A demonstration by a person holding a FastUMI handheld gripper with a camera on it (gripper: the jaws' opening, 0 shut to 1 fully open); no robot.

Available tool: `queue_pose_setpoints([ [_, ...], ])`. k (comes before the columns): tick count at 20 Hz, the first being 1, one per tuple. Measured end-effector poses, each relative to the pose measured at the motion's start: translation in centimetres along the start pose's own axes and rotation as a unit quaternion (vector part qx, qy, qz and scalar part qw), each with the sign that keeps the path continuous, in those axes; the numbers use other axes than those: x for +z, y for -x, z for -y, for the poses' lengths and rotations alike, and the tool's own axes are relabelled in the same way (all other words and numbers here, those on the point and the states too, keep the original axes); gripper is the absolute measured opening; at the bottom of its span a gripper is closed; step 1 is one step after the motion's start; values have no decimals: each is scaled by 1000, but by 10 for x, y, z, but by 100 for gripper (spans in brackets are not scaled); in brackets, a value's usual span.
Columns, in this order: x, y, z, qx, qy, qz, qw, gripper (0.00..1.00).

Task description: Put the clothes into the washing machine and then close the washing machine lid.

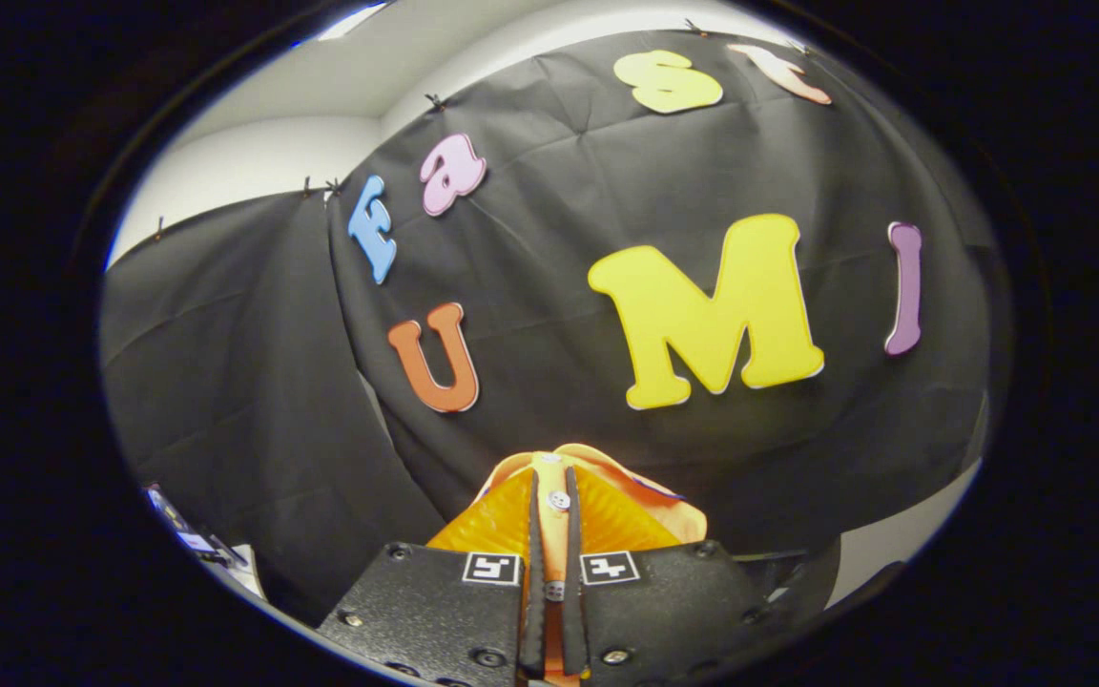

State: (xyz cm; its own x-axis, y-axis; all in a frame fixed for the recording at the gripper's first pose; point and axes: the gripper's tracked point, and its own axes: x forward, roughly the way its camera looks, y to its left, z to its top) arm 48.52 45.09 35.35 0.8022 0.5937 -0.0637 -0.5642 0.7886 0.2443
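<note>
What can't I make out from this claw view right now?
- Washing machine, lid: the gripper view faces the black cloth booth wall.
- Orange ribbed buttoned garment: lower part hidden behind the claw, shut on it.
- Small objects beside the claw: too small, cut off.

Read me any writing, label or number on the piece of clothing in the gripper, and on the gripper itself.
Orange garment: no word, label or number shows on it, just a button strip pinched between the fingers.
Gripper, shut on the garment: two square black-and-white markers, which are patterns and not readable text.
Small items off to the left beyond the fingers: too blurred to read.
</note>
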Motion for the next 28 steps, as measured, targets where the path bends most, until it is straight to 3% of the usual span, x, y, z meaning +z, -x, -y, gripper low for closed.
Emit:
queue_pose_setpoints([
  [6,-93,-44,55,-46,-3,-70,996,10],
  [14,-221,-60,95,-104,-29,-179,978,10],
  [23,-354,-36,136,-186,-89,-305,930,10],
  [28,-396,-30,160,-232,-111,-344,903,10],
])
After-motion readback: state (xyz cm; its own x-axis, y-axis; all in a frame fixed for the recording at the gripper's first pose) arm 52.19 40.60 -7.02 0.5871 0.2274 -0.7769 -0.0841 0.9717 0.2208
